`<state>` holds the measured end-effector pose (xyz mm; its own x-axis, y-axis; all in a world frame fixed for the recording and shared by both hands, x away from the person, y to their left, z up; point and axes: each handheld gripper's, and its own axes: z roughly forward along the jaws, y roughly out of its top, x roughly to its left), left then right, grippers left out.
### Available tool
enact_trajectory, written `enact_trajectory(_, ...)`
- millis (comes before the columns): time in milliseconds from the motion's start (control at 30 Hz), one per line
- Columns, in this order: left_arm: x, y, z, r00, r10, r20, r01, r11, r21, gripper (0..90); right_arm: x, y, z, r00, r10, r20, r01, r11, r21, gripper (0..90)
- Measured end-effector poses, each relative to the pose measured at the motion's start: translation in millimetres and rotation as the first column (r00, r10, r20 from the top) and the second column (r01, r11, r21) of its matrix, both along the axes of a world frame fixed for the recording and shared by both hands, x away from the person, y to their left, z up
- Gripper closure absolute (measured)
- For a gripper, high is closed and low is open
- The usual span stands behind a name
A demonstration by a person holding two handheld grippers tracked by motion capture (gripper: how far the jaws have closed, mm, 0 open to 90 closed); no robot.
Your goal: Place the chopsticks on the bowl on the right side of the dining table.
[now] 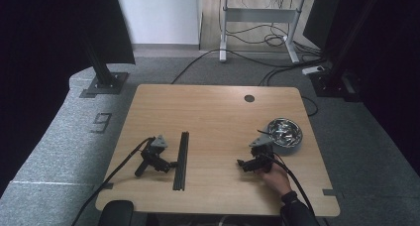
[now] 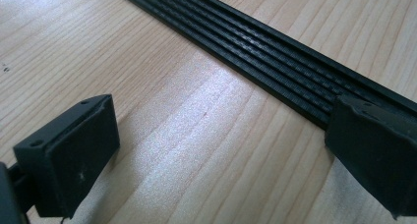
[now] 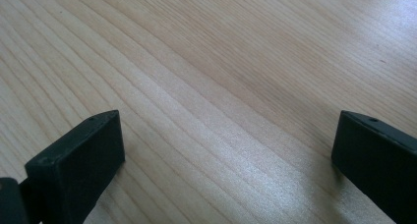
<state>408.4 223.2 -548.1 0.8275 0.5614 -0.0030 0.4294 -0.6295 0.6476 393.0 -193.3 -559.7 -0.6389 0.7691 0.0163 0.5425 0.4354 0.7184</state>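
A long black ribbed strip (image 1: pixel 181 159) lies on the wooden table (image 1: pixel 213 112), running from front to back left of centre. My left gripper (image 1: pixel 172 164) rests on the table beside it with no hand on it, jaws pointing at the strip. In the left gripper view the gripper (image 2: pixel 221 150) is open, and one jaw reaches the strip's (image 2: pixel 275 67) near edge. A hand (image 1: pixel 276 177) holds my right gripper (image 1: pixel 241 163) low over the table at the right. In its own view the right gripper (image 3: pixel 226 155) is open over bare wood.
A shiny metal bowl (image 1: pixel 285 132) with crumpled contents stands just behind the right gripper, near the table's right edge. A round cable hole (image 1: pixel 249 98) sits at the back of the table. Cables trail from both grippers over the front edge.
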Motion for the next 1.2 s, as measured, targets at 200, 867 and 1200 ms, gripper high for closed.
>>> enact_trajectory(200,0.0,0.0,0.0,1.0,0.0,0.0,0.0,1.0,0.0,0.0,0.0,0.1,0.0,1.0,0.0,0.0,0.0,1.0,0.0,0.0)
enact_trajectory(867,0.1,0.0,0.0,1.0,0.0,0.0,0.0,1.0,0.0,0.0,0.1,4.2,3.4,0.9998,0.018,-0.003,-0.018,0.999,-0.03,0.0)
enact_trajectory(1200,0.1,0.0,0.0,1.0,0.0,0.0,0.0,1.0,0.0,0.0,0.1,13.7,14.1,0.9988,0.048,0.011,-0.048,0.999,-0.022,0.0)
